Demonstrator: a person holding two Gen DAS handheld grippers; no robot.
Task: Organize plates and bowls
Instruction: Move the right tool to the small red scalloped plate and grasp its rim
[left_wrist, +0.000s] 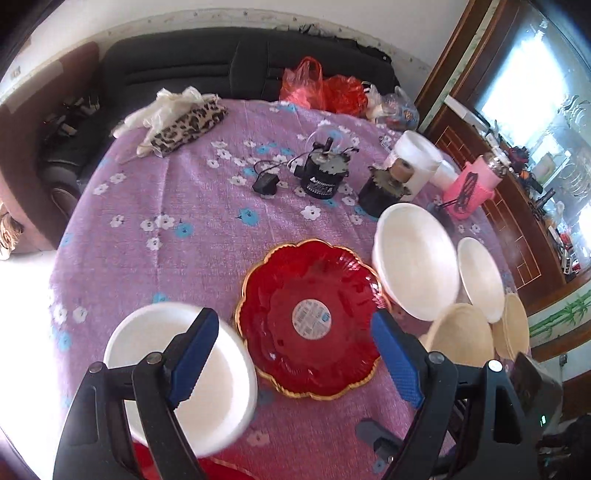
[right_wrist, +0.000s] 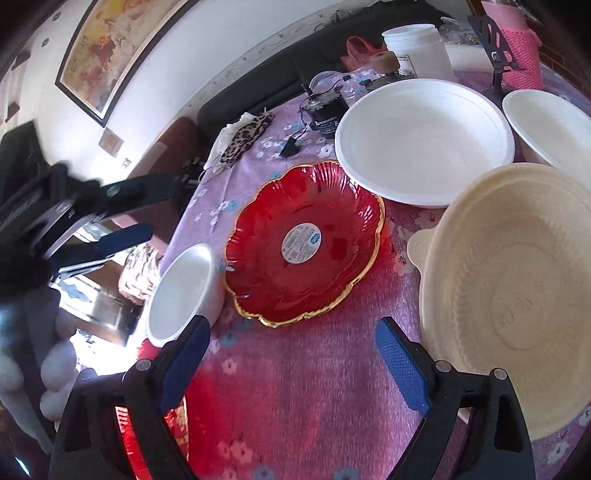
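Red plate (left_wrist: 310, 321): scalloped, gold-rimmed, lying flat near the middle of the table's near edge; a round grey-white sticker (left_wrist: 311, 319) sits at its centre, its print too small to read
Small white bowl (left_wrist: 184, 373): just beside the red plate toward the table's left edge; the left gripper's left finger crosses in front of it without visible contact
Large white bowl (right_wrist: 424, 142): past the red plate toward the table's right side, its rim overlapping the plate's edge in the right wrist view; a second white bowl (right_wrist: 550, 129) stands just beside it, further right
Cream bowl (right_wrist: 513, 295): ribbed inside, at the table's near right corner; faint embossed marks on its base, unreadable
Left gripper (left_wrist: 295, 358): blue-padded jaws stand wide apart above the red plate; nothing between them
Right gripper (right_wrist: 291, 365): jaws wide apart over bare cloth near the table's near edge; empty
Table (left_wrist: 192, 206): covered by a purple cloth with white and blue flowers
Black cylinder (left_wrist: 323, 177): toward the far side, white lettering on its wall, illegible; a small black adapter (left_wrist: 265, 184) lies beside it
White tub (right_wrist: 417, 50): toward the far right corner; its label is unreadable
Leopard-print cloth (left_wrist: 184, 127): at the far left edge
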